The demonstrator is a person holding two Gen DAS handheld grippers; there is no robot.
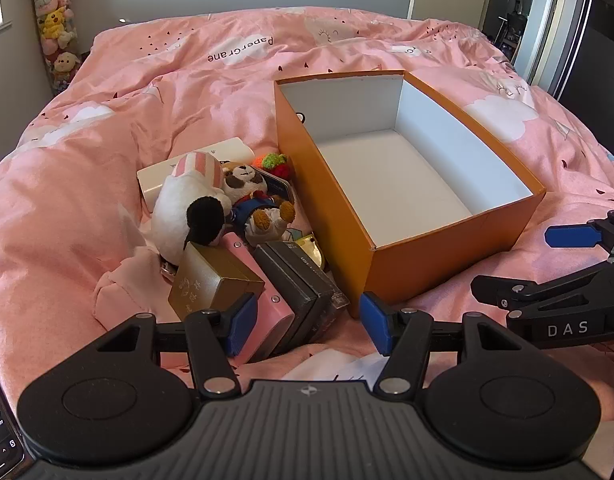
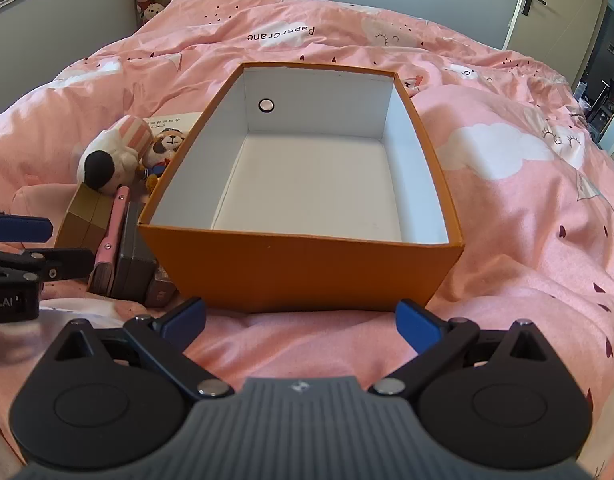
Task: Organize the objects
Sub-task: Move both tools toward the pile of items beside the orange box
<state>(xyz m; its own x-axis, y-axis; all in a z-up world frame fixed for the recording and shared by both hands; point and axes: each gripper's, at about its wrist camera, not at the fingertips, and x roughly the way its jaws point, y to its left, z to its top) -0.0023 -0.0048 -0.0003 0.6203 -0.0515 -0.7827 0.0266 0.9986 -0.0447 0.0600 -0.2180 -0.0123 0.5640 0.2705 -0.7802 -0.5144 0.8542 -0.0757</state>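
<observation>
Left gripper [image 1: 303, 322] nearer: jaws spread, empty, grey box [image 1: 297, 284] just ahead, long axis running away. Right gripper [image 2: 301, 322] spread wide, facing orange box [image 2: 307, 268].

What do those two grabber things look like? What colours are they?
Both match. The left gripper and the right gripper each have two black jointed metal fingers with silver rivets and blue pads at the tips. Behind sits a grey ribbed body between two round black discs. White letters "DAS" mark the right one's side.

orange box [image 1: 447, 264]: 1 | plush toys [image 1: 187, 208]: 2 | small boxes [image 1: 211, 280]: 4
</observation>
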